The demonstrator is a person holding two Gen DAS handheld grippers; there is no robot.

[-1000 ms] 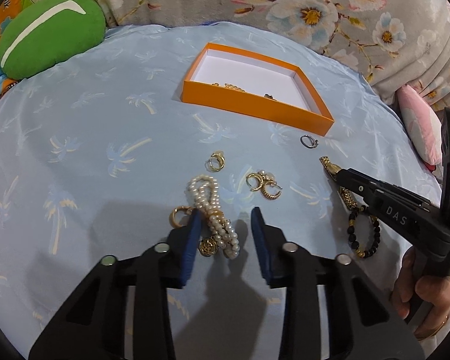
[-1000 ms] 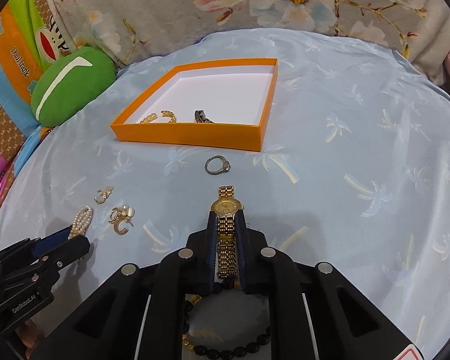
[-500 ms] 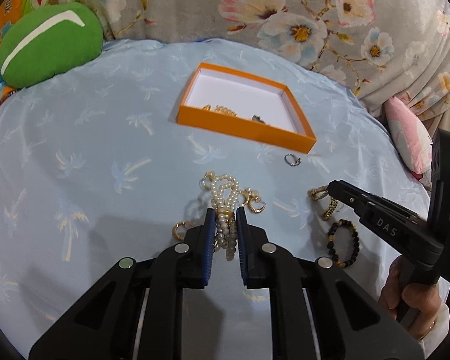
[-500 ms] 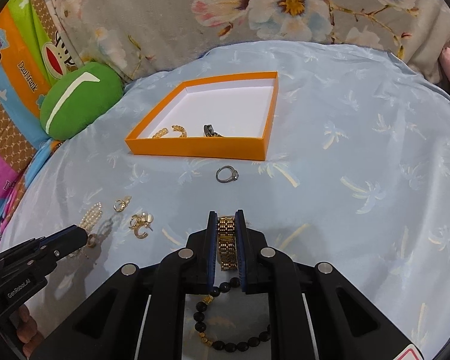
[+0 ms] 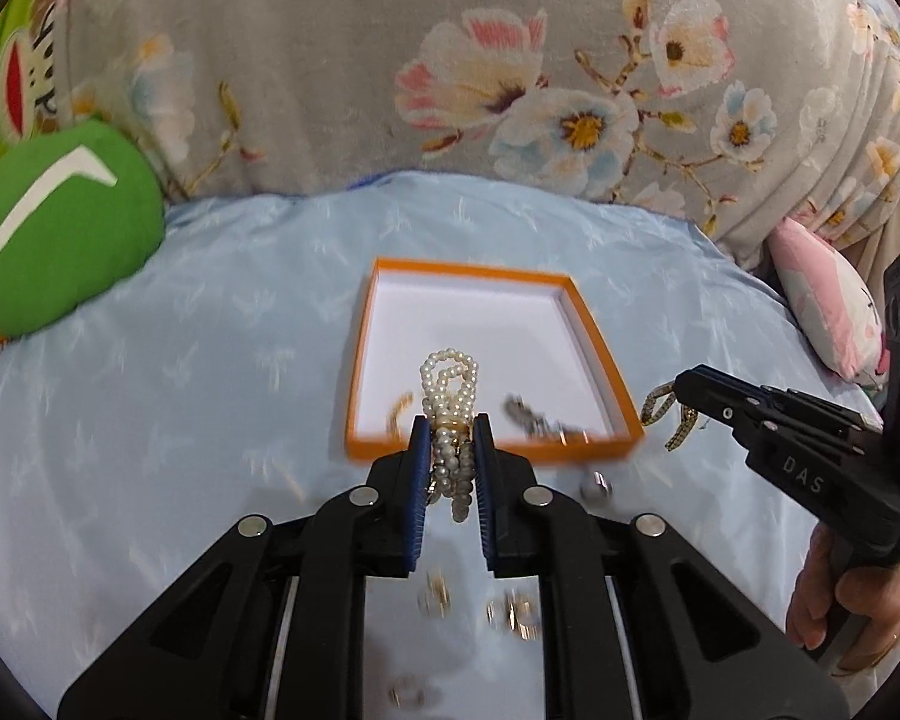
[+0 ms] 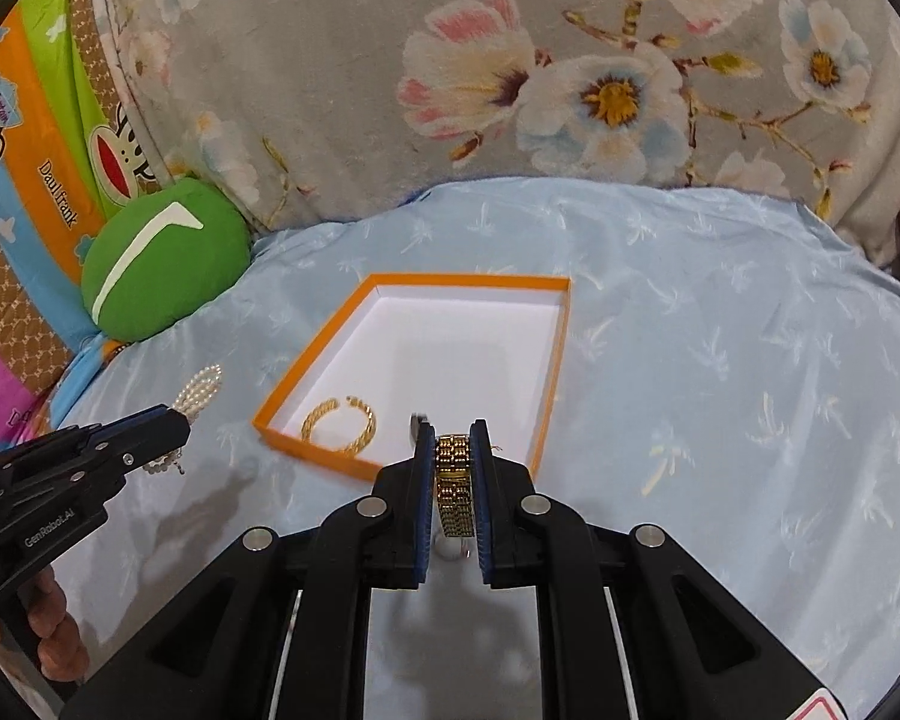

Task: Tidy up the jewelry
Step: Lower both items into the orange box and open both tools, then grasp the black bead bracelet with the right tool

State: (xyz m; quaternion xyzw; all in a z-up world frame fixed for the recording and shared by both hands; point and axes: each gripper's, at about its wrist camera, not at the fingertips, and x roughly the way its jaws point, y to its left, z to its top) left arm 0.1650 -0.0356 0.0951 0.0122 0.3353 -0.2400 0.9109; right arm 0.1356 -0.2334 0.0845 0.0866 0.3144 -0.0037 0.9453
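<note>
In the left wrist view the left tongs (image 5: 448,444) were clamped on a pearl bracelet (image 5: 450,396), whose loops hid part of the orange box (image 5: 480,270) at centre. Below them some gold pieces lay blurred on the blue bedsheet (image 5: 180,390). The right tongs (image 6: 453,450) were clamped on a gold watch (image 6: 453,474), its face hidden. Further away, a gold bangle (image 6: 339,423) lay in the box.
</note>
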